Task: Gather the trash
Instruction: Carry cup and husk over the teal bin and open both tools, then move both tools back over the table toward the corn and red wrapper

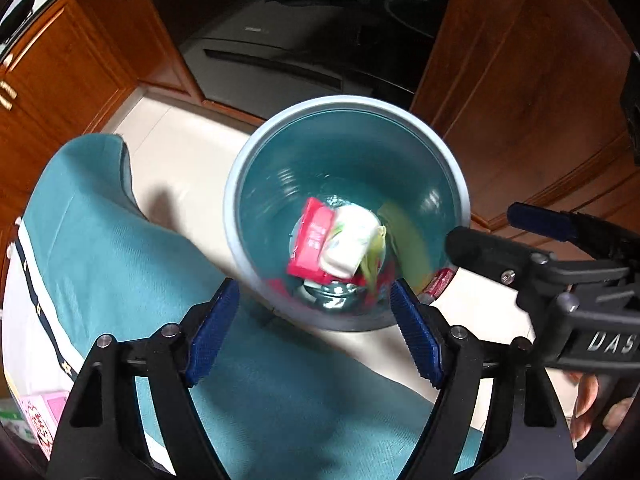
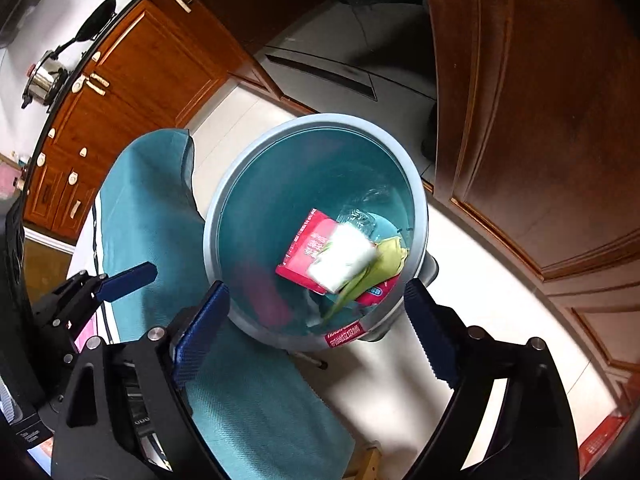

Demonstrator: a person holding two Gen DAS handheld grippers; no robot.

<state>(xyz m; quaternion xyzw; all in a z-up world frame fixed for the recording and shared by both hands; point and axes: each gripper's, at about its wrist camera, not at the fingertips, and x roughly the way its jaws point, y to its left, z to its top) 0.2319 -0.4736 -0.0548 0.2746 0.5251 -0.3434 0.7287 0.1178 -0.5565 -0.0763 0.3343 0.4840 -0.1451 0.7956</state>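
Left gripper (image 1: 314, 334) is sitting nearest the lens, blue pads (image 1: 214, 334) spread wide, nothing between them. It is hovering over the edge of the teal cloth (image 1: 120, 248) with the bin just ahead.

Right gripper (image 2: 316, 336) is also hanging spread wide and carrying nothing, framing the near rim of the trash bin (image 2: 224, 216) from above. In the left wrist view the right gripper is reaching in from the right side, close to the bin's rim.

Bin is standing on the pale tile floor (image 1: 168, 160), touching or just beside the teal cloth edge; cannot tell which.

Trash is lying in the bin's bottom: red packet (image 1: 314, 236), a white pack (image 1: 352, 242) looking blurred on top of it, a yellow-green scrap (image 2: 384, 260) beside that, some clear crinkled plastic (image 2: 356, 216) behind. A red label (image 2: 344, 334) is showing on the bin's outer wall.

Wooden cabinets (image 2: 540, 120) are surrounding the floor area; a steel pot (image 2: 42, 78) is sitting on the counter far left.
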